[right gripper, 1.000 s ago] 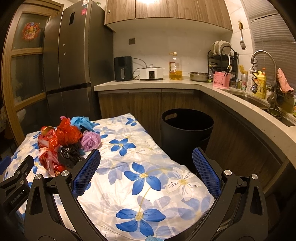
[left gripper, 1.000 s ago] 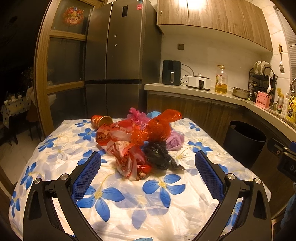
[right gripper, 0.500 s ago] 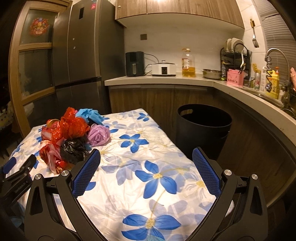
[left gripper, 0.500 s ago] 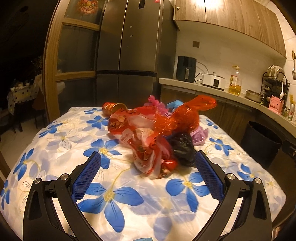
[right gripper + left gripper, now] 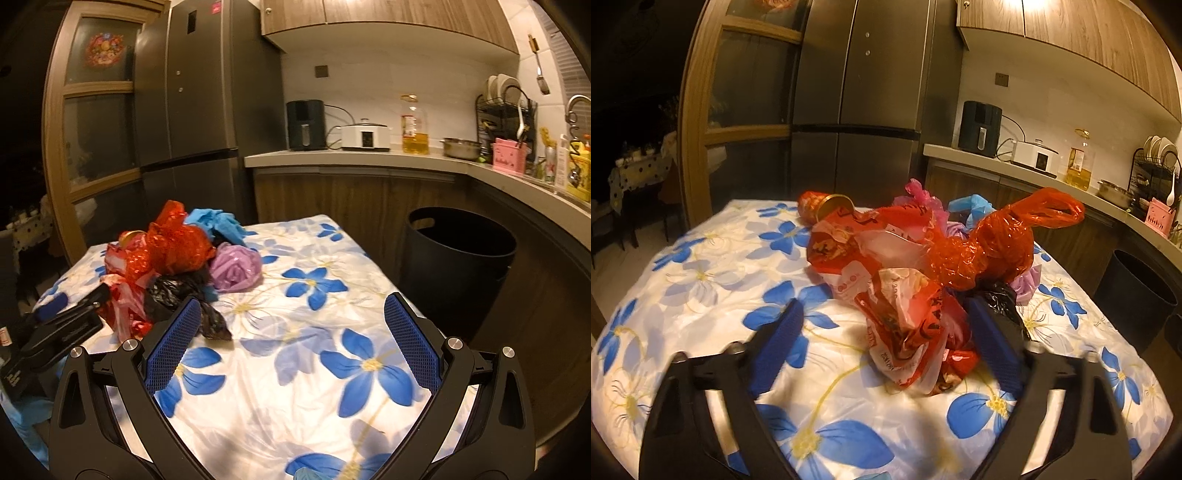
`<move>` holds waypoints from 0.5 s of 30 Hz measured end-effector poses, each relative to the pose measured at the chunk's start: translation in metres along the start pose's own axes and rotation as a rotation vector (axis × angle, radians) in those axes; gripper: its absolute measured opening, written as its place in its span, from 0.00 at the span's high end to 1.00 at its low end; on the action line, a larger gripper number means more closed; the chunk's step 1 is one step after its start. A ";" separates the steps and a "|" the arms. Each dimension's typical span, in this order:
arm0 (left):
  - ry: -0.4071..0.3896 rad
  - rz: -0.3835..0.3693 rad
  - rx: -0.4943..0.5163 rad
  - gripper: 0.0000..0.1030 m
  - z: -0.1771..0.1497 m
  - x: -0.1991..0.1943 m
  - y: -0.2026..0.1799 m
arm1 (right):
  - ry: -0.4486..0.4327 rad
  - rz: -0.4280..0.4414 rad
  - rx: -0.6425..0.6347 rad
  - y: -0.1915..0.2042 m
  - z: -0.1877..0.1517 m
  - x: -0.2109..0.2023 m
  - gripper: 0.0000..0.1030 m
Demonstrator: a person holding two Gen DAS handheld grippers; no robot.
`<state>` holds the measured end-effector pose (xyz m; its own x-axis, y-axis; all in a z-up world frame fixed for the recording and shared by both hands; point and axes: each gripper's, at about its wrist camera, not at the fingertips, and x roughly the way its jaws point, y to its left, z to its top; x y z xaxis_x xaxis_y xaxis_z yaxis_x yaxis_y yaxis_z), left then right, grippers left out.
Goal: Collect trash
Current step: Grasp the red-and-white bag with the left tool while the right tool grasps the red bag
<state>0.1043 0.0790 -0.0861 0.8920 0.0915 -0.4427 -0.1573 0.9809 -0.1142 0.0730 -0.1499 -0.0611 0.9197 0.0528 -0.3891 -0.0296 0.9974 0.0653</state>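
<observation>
The left gripper (image 5: 884, 341) is closing around the crumpled red-and-white plastic bag (image 5: 908, 332) at the pile's six o'clock edge, pads not yet pressing. It should pinch only that bag. The right gripper (image 5: 291, 347) stands open, empty; the black round bin (image 5: 456, 266) waits at two o'clock.

**A dim kitchen under warm cabinet light**

A tall dark fridge (image 5: 199, 92) stands against the back wall beside a wood-framed glass door (image 5: 99, 110). Wooden wall cabinets (image 5: 388, 14) hang over a pale tiled wall, a light glowing beneath them. The counter (image 5: 354, 158) runs along the wall and bends round the corner, carrying an air fryer (image 5: 306, 124), a white cooker (image 5: 365, 137), an oil bottle (image 5: 415, 125), a steel bowl (image 5: 461, 147) and a dish rack (image 5: 506, 107). A floral cloth (image 5: 314, 295) covers the table. Through the doorway, another room lies dark.
</observation>
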 end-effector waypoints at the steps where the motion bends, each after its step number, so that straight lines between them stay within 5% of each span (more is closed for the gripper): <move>1: 0.016 -0.011 -0.003 0.35 0.000 0.003 0.000 | -0.002 0.019 0.002 0.003 0.000 0.002 0.05; 7: 0.078 -0.072 -0.024 0.82 -0.002 0.014 0.005 | 0.001 0.112 0.012 0.018 0.000 0.016 0.08; 15: 0.041 -0.106 -0.050 0.90 -0.004 -0.005 0.013 | -0.001 0.225 -0.003 0.048 0.003 0.034 0.20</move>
<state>0.0960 0.0902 -0.0892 0.8867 -0.0202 -0.4619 -0.0851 0.9749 -0.2059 0.1038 -0.1009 -0.0680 0.8902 0.2735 -0.3642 -0.2348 0.9608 0.1477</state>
